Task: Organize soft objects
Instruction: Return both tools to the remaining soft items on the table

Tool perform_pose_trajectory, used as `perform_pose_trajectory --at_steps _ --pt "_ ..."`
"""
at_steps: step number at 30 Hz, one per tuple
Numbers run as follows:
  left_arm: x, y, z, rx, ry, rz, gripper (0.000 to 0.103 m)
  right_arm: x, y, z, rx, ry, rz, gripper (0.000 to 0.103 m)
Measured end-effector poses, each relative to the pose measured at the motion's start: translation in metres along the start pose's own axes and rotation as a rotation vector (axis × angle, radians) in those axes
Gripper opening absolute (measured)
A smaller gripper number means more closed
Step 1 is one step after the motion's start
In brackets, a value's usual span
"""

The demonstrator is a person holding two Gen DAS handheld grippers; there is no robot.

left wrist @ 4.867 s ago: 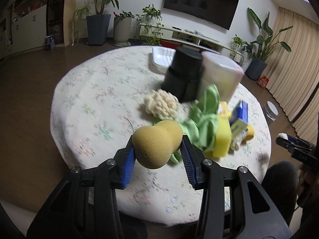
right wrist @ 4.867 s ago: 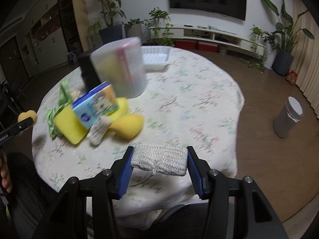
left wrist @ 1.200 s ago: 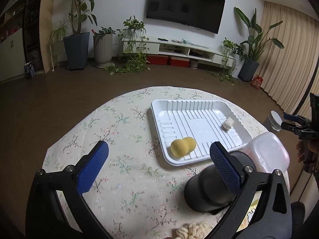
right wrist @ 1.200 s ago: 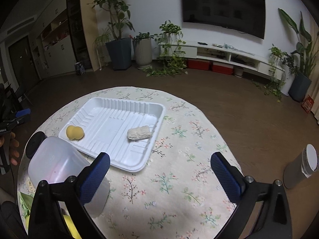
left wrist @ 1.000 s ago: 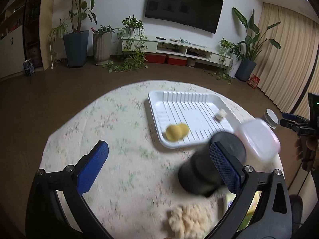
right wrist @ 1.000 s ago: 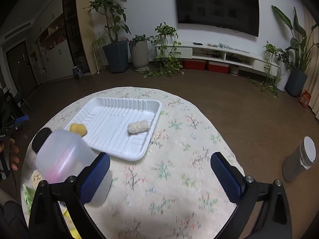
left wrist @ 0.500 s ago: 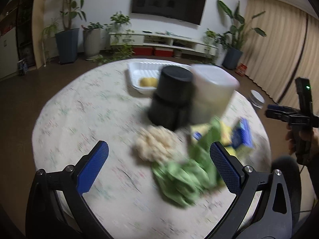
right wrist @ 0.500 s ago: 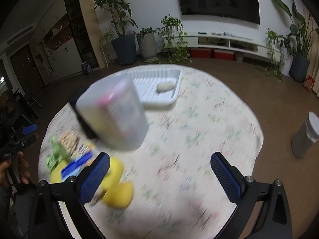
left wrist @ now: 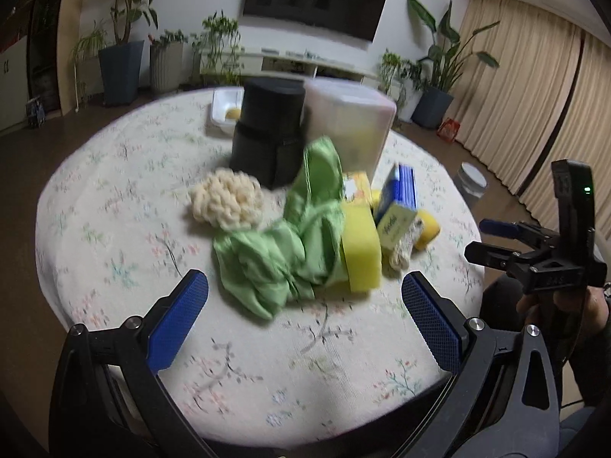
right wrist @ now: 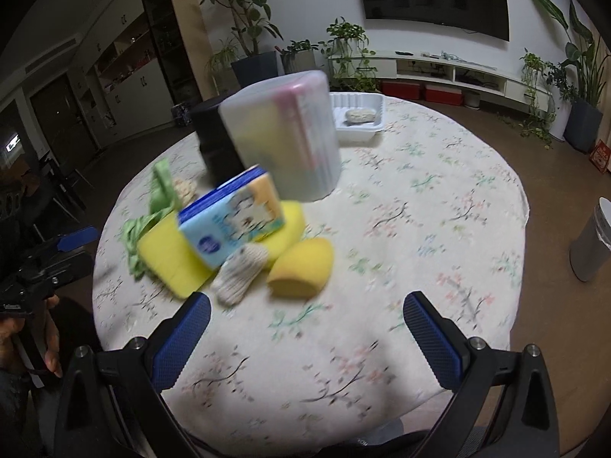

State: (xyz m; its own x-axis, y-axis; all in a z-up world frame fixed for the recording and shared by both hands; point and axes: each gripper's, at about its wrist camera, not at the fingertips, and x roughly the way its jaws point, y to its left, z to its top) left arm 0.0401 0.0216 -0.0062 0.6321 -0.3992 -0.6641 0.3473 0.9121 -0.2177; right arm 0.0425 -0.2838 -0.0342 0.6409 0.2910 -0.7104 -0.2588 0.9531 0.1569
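Observation:
A pile of soft things lies on the round floral table [left wrist: 114,198]: a green cloth [left wrist: 282,244], a cream knitted puff [left wrist: 225,202], a yellow block sponge [left wrist: 361,252], a small knitted pad [right wrist: 238,273] and a yellow wedge sponge [right wrist: 301,269]. A blue and white packet [right wrist: 233,225] leans on the sponges. My left gripper [left wrist: 303,315] stands open just short of the green cloth. My right gripper [right wrist: 305,330] is open in front of the knitted pad and wedge sponge. The white tray [right wrist: 359,122] at the far side holds a knitted piece [right wrist: 361,115] and a yellow sponge [left wrist: 231,114].
A black cylinder [left wrist: 269,133] and a translucent lidded tub [right wrist: 286,137] stand between the pile and the tray. A grey bin [right wrist: 592,240] is on the floor to the right. A person's hand [left wrist: 565,305] holds the other gripper at the table's edge.
Both grippers have let go of their pieces in the tray and pulled back open to the near side of the table, facing the pile.

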Motion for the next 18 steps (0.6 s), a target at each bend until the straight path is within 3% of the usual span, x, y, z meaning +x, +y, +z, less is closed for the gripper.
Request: perform_pose_trajectory --at_steps 6,12,18 --pt "0.024 0.006 -0.005 -0.082 0.096 0.004 0.103 0.002 0.019 -0.001 -0.055 -0.009 -0.031 0.103" --pt "0.035 0.001 0.002 -0.049 0.094 0.055 0.102 0.022 0.016 0.012 -0.044 0.039 -0.081 0.102" --pt "0.042 0.005 0.013 -0.037 0.099 0.076 0.102 0.049 0.001 0.018 -0.002 0.113 -0.116 0.092"
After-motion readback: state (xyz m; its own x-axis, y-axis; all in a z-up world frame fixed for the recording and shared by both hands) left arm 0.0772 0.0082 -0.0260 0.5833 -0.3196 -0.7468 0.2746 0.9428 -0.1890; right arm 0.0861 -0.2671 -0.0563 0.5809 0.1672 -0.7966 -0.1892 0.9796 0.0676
